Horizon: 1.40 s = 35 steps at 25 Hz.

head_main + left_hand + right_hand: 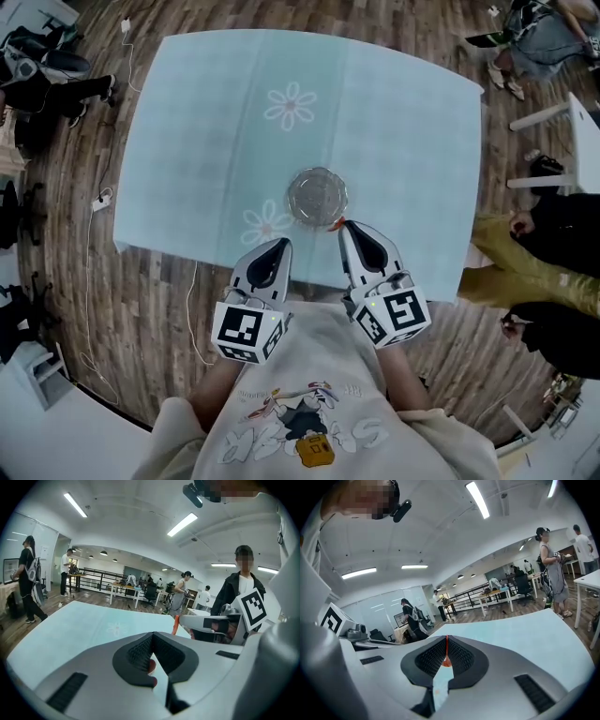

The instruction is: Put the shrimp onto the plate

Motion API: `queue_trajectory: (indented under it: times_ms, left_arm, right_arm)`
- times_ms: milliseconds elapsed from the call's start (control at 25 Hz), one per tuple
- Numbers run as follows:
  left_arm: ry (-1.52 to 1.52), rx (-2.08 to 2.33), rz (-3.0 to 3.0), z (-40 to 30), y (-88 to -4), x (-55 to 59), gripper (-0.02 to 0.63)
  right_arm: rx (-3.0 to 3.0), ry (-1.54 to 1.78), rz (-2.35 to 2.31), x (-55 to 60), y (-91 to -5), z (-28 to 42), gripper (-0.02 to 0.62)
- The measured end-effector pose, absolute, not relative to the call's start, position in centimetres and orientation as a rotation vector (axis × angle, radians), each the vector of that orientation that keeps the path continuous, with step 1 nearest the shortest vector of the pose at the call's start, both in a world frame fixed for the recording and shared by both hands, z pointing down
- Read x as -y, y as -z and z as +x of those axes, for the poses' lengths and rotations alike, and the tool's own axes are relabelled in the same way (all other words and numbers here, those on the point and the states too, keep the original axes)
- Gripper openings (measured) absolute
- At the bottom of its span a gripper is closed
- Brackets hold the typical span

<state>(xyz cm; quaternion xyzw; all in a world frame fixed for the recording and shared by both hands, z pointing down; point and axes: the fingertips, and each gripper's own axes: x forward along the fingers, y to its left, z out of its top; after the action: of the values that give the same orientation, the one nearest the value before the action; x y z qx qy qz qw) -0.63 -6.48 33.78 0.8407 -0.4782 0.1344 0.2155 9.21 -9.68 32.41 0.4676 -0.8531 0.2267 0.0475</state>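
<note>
A clear glass plate point(317, 197) sits bare near the front middle of the pale blue tablecloth point(206, 141). My right gripper point(343, 228) hovers just off the plate's front right rim, shut on a small orange shrimp point(337, 223). The right gripper view shows that shrimp point(446, 657) pinched between the dark pads. My left gripper point(284, 244) is at the plate's front left, jaws together. A small red patch shows in its pad seam in the left gripper view; I cannot tell what it is. That view also shows the shrimp point(175, 624) sticking out of the right gripper.
The tablecloth carries white flower prints point(290, 105). A white table point(577, 127) stands to the right, with seated people point(553, 234) beside the table's right edge. Cables and bags point(47, 75) lie on the wooden floor at the left.
</note>
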Motion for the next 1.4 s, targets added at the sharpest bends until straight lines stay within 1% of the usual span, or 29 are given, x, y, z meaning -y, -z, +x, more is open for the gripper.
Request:
queue_trajectory:
  times_ms: [320, 520, 760, 1400]
  left_arm:
    - [-0.373, 1.367, 2.211, 0.8, -37.7, 6.4, 0.008]
    - [-0.402, 1.362, 2.206, 1.1, -39.3, 7.1, 0.008]
    - [-0.398, 1.432, 2.162, 0.1, -40.8, 8.5, 0.008]
    - [-0.433, 1.4, 2.129, 0.7, -46.1, 8.8, 0.008]
  right_arm:
    - [2.618, -0.691, 1.254, 10.7, -35.7, 9.8, 0.031]
    - [2.576, -0.733, 1.247, 11.1, -37.9, 10.2, 0.031]
    - [2.55, -0.724, 1.193, 11.6, -39.9, 9.8, 0.029]
    - [2.509, -0.69, 1.107, 13.1, -44.7, 8.9, 0.029]
